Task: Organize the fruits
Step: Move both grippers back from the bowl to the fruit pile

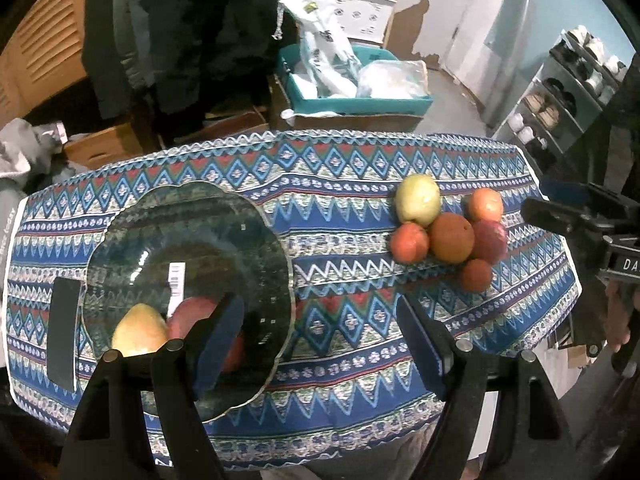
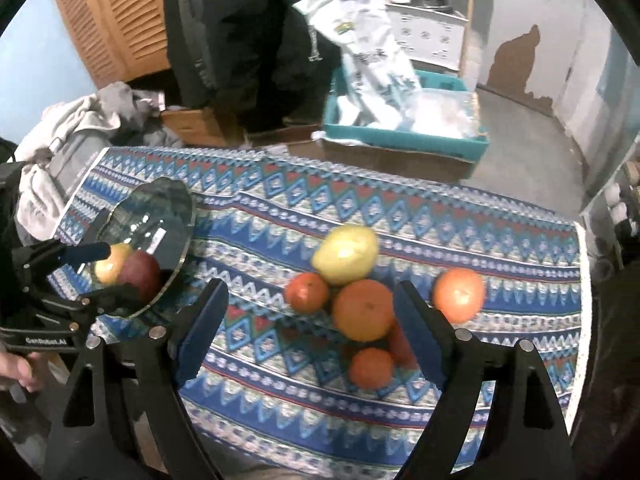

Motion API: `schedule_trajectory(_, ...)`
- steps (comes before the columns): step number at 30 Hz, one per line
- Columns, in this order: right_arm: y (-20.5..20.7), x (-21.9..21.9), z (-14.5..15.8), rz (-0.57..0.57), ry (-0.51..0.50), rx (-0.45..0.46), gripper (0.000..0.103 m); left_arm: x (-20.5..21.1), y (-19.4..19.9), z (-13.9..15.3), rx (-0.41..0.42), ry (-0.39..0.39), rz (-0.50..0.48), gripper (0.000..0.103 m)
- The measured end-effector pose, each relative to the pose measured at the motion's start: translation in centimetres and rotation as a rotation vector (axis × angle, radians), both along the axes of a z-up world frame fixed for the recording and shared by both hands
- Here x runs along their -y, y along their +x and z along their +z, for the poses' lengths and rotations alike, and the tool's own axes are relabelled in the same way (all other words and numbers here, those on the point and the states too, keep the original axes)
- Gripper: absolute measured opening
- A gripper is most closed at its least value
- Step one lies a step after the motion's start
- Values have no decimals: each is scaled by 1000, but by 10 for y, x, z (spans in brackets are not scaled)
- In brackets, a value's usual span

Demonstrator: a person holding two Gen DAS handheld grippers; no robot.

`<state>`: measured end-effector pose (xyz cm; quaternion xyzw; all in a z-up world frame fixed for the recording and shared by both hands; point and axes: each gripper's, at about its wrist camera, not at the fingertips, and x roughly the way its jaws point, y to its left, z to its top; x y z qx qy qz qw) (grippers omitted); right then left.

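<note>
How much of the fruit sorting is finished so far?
Done: two fruits, a yellow one and a red one, sit on the glass plate. In hand: nothing; the left gripper and right gripper are both open and empty. Left: six fruits in a pile on the patterned cloth, including the big orange.

cloth (image 1: 340, 216): blue zigzag-and-diamond bands | pear (image 2: 345, 254): yellow-green | orange (image 2: 363, 310): orange | bin (image 2: 404, 136): teal | pads (image 2: 202, 332): blue

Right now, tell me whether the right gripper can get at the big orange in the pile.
Probably yes. The right gripper is open and empty, and the big orange lies between its fingers from above; neighbouring fruit crowds its sides, though.
</note>
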<state>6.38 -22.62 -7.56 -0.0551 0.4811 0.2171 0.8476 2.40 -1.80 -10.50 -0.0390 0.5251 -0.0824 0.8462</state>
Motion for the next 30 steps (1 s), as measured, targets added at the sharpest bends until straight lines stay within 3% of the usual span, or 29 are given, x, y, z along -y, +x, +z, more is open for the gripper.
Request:
schedule_trajectory(7, 3, 37, -4, -44, 2, -8, 85, 27, 6, 5, 1, 12, -39, 87)
schedule_trajectory(17, 3, 67, -15, -63, -41, -18, 89, 61, 22, -1, -15, 21, -94, 87)
schedule_trajectory(30, 15, 79, -67, -64, -101, -139, 89, 77, 48, -31, -51, 11, -127, 87)
